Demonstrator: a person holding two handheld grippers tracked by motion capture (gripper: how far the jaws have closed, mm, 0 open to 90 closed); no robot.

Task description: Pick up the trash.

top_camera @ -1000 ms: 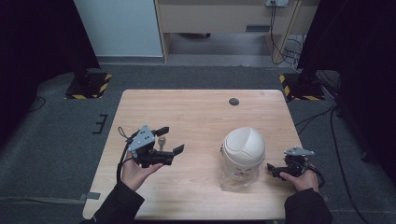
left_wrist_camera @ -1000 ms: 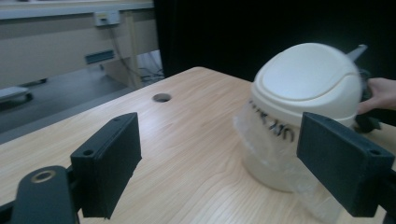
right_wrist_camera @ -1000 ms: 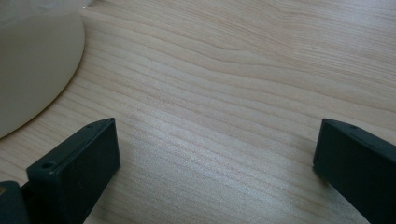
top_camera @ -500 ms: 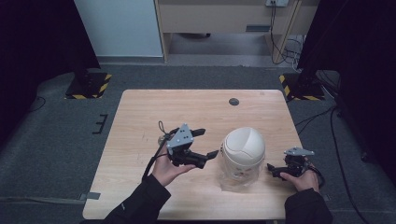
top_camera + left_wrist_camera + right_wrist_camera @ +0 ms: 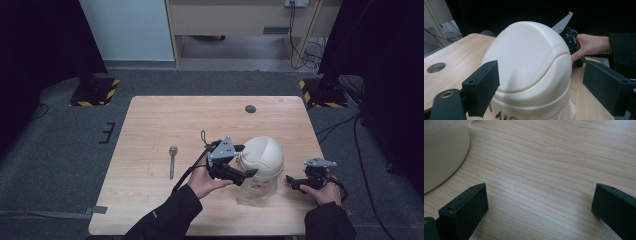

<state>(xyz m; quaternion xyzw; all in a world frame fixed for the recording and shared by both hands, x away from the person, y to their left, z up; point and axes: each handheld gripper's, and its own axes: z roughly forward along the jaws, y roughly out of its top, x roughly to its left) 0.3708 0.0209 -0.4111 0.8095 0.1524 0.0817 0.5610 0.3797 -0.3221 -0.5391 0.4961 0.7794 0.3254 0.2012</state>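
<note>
Cream plastic domed bin (image 5: 261,161) stood on the wooden worktop (image 5: 150,130), right of centre, w/ a clear bag liner around its base. High view: left gripper (image 5: 242,161) sat at the bin's left flank, jaws apart, one on the far side and one on the near side of the dome; contact not resolvable from above. Left gripper view added detail: bin (image 5: 531,67) sat between the two black jaws, both spread wide, neither jaw clearly pressed on the shell; a seam line of the swing lid ran across the dome, and dark lettering near the bottom edge was too cut off to read. Same view showed the other hand (image 5: 589,46) behind the bin, holding its gripper close to the dome.

High view: right gripper (image 5: 291,180) rested low on the worktop just right of the bin, apart from it. Right gripper view: jaws wide open over bare wood grain, bin's curved side (image 5: 441,155) at upper left, blurred.

Metal spoon (image 5: 172,159) lay on the worktop left of the left hand (image 5: 204,181), well apart from the bin. Round cable hole (image 5: 250,108) near the far edge.
</note>
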